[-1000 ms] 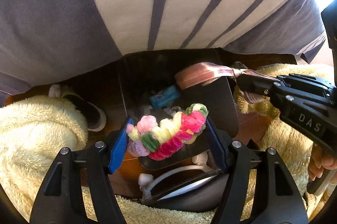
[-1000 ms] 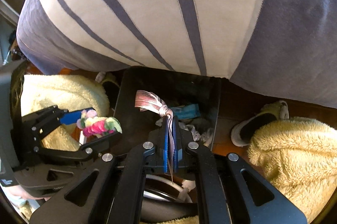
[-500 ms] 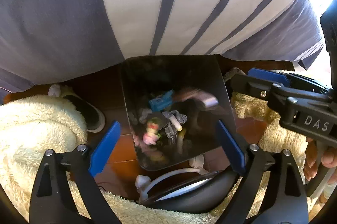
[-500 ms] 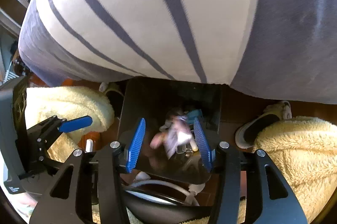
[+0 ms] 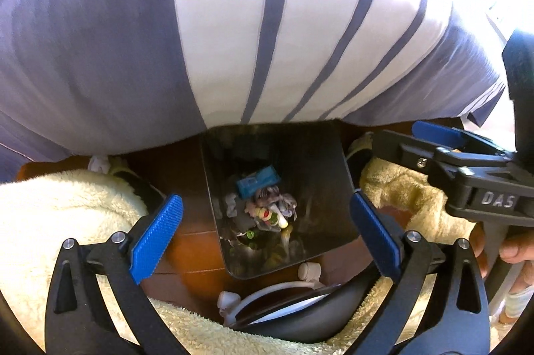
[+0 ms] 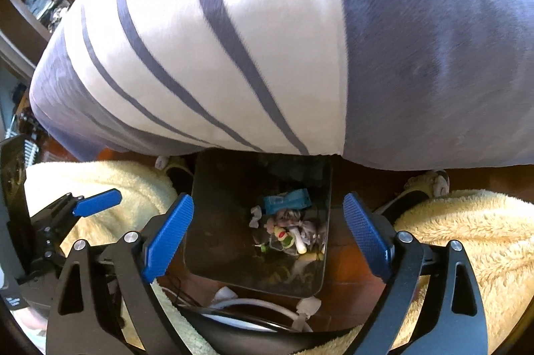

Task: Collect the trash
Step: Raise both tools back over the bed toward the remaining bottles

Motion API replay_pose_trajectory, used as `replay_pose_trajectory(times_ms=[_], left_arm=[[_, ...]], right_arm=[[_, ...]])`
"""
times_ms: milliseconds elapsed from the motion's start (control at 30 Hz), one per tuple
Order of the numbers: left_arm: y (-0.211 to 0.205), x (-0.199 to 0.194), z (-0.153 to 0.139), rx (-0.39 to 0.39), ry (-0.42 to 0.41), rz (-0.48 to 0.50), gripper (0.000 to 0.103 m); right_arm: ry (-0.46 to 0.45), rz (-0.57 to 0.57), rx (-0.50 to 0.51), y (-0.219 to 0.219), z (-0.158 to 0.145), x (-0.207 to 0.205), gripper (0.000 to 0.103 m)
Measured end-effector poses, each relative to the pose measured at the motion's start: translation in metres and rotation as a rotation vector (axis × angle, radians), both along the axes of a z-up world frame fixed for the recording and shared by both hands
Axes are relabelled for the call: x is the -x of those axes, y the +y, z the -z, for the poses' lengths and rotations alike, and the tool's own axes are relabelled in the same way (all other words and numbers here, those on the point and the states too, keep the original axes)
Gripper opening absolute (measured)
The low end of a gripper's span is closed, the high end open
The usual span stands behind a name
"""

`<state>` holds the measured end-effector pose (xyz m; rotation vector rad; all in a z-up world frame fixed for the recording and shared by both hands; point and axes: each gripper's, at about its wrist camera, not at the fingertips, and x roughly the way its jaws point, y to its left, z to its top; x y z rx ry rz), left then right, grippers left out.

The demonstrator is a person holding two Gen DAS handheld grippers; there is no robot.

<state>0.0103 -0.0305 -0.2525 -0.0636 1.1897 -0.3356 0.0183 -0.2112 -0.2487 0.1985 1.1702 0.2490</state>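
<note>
Both grippers hung over a dark bin (image 5: 310,154) on a reddish-brown floor (image 5: 193,241), pointing steeply down into it. The left gripper (image 5: 267,231) had its blue pads (image 5: 157,235) spread wide with nothing between them; its jaws had just been opening. The right gripper (image 6: 267,235) was likewise wide apart and empty, blue pads (image 6: 168,241) on either side of the bin mouth; its jaws had just been opening too. In the left wrist view the right gripper (image 5: 437,129) showed at the right edge, one blue pad visible, with the person's fingers (image 5: 514,251) on its handle. In the right wrist view the left gripper (image 6: 96,203) showed at the left edge.

The trash (image 5: 267,211) lay at the bottom of the bin: a blue packet (image 5: 257,181), crumpled pale scraps, and a small multicoloured fuzzy piece (image 6: 283,235), all piled together and partly blurred. No trash touched either gripper.

A large grey-and-white striped cloth (image 5: 250,21) filled the upper half of both views, its lower edge overhanging the far rim of the bin. Cream fleece-covered legs (image 6: 467,241) flanked the bin left and right, with a slipper (image 6: 424,185) by each. A white cable (image 6: 260,305) and a dark curved object lay just below the near rim of the bin.
</note>
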Motion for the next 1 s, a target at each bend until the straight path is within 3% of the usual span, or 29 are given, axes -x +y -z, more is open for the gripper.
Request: replay_pose_trajectory(times_ms=[167,633,1000], left_arm=[[0.001,0.001,-0.029,0.002,-0.070,0.000,0.095],[0.023,-0.009,-0.091,0.009,-0.205,-0.065,0.095],[0.039,-0.041,-0.154,-0.009,-0.352,-0.100,0.095]], right_arm=[[-0.043,0.009,0.012,-0.003,-0.018,0.003,0.092],[-0.266,0.041,0.017,-0.020,-0.105,0.003,0.095],[-0.395,0.054,0.064,-0.027,-0.153,-0.027,0.096]])
